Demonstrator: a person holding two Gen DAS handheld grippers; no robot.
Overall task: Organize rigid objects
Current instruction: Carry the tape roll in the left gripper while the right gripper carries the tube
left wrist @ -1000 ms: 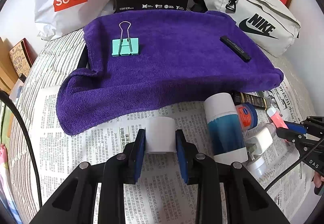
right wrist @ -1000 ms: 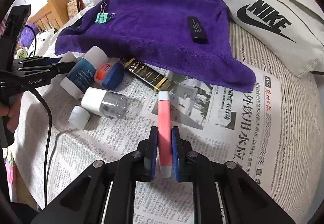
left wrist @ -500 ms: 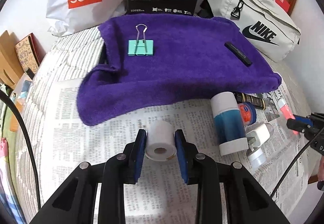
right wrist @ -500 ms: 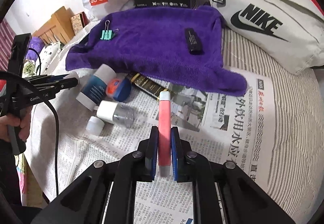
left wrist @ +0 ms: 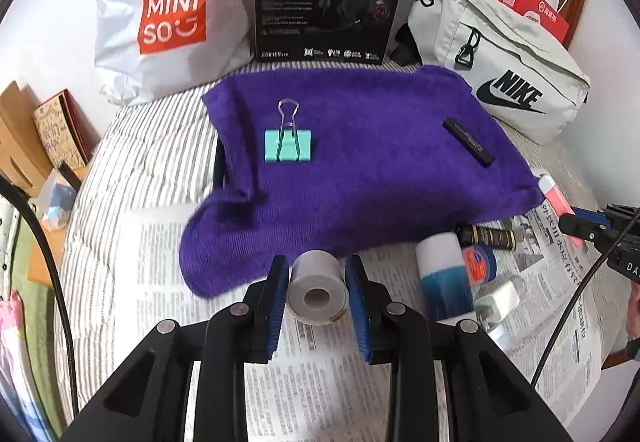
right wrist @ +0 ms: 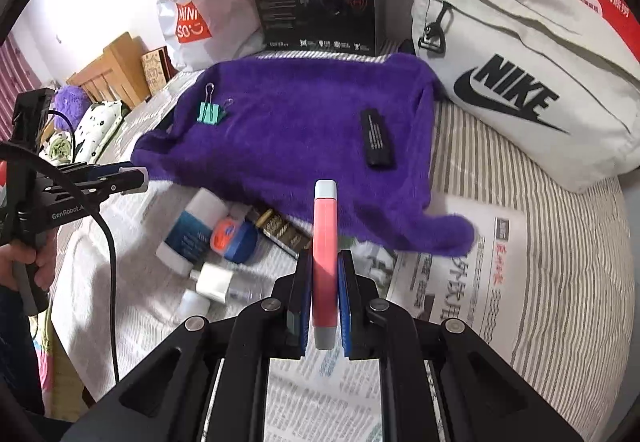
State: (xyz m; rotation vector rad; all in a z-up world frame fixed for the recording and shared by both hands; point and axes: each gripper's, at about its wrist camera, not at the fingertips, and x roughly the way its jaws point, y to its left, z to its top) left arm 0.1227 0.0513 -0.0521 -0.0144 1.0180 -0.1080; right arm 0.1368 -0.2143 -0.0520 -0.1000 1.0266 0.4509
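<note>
Left gripper (left wrist: 317, 296) clamps white paper roll (left wrist: 317, 292), right gripper (right wrist: 324, 292) clamps pink tube (right wrist: 325, 262); both held above newspaper (right wrist: 460, 282) near purple towel (left wrist: 360, 162) holding green binder clip (left wrist: 288, 144).

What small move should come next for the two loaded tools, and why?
Probably carry both forward and set them down on the purple towel. The left tool grips a white roll, the right tool a pink tube; a teal binder clip and a black stick already lie there, with bare towel between them.
</note>
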